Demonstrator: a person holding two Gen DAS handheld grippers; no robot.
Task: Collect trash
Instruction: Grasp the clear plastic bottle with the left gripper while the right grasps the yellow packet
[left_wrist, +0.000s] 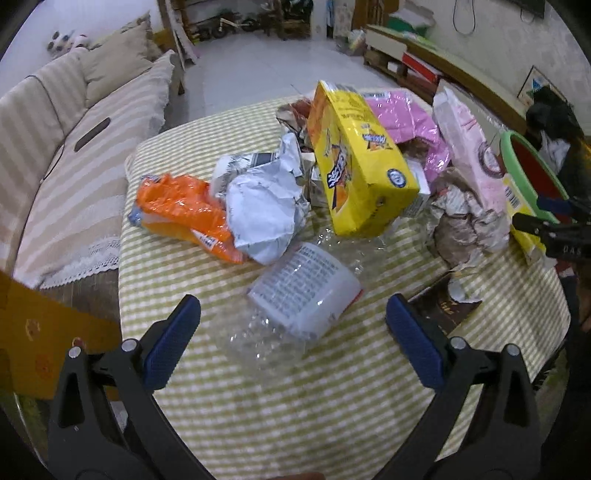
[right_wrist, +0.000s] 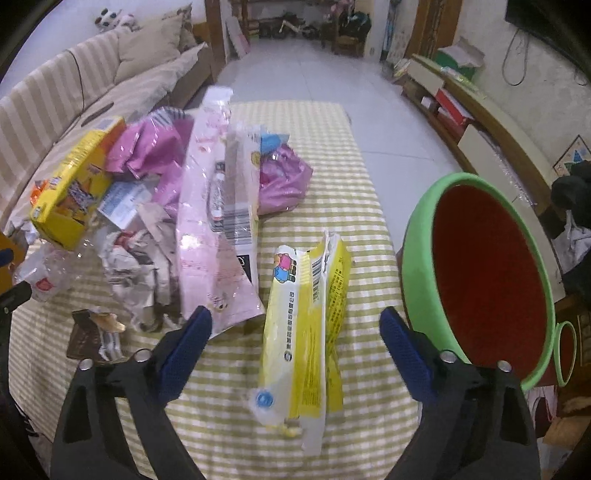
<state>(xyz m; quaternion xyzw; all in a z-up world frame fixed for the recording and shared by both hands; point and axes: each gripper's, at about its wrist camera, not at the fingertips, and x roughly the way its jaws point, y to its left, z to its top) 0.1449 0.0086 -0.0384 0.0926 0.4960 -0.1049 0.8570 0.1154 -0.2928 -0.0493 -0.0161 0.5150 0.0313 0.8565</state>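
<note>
Nothing shows in the bin (right_wrist: 417, 254) yet; all trash remains. Both grippers gape: left gripper (left_wrist: 293, 314) around the crushed bottle (left_wrist: 303, 291), right gripper (right_wrist: 295, 328) straddling the yellow wrapper (right_wrist: 306, 325), bin just right.

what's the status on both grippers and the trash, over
Left gripper open over crushed bottle. Right gripper open over yellow wrapper. Bin beside it, nothing blocking.

left gripper (left_wrist: 293, 319): jaws spread wide, nothing between the blue pads, held low and pointing forward | right gripper (right_wrist: 295, 328): jaws spread wide, nothing gripped, held low and pointing forward, its tip visible at the left view's right edge
</note>
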